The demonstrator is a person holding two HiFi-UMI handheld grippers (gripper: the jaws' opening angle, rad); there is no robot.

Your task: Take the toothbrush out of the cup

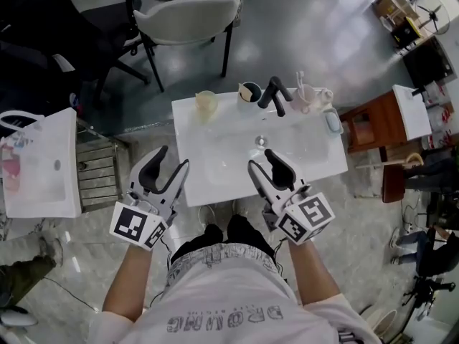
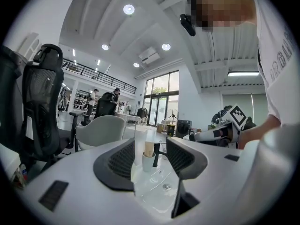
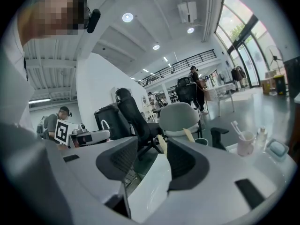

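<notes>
White washbasin (image 1: 222, 138): lies ahead of both my grippers; its near edge runs beneath the tips of both pairs of jaws.

Grey chair (image 1: 188, 16): stands beyond the basin, far ahead of my jaws.

Left gripper (image 1: 174, 158): at the basin's near left corner. Its jaws stand wide apart with nothing held between them. In the left gripper view (image 2: 149, 156) a pale cup (image 2: 148, 161) shows through the gap, but well ahead of the tips at the basin's far rim.

Right gripper (image 1: 260, 158): over the near edge of the basin, right of my left jaws and apart from them. Its jaws are likewise spread and empty; in the right gripper view (image 3: 159, 161) only the basin's edge and the far chair lie between them.

Black tap (image 1: 275, 95): at the far rim, ahead of my right jaws and clear of them.

Pink cup (image 1: 308, 97): just right of the tap, well ahead of my right jaws and to their right, outside the gap (image 3: 244, 144).

Toothbrush (image 1: 300, 79): stands in the pink cup, leaning, its head above the rim (image 3: 236, 127); neither pair of jaws touches it.
</notes>
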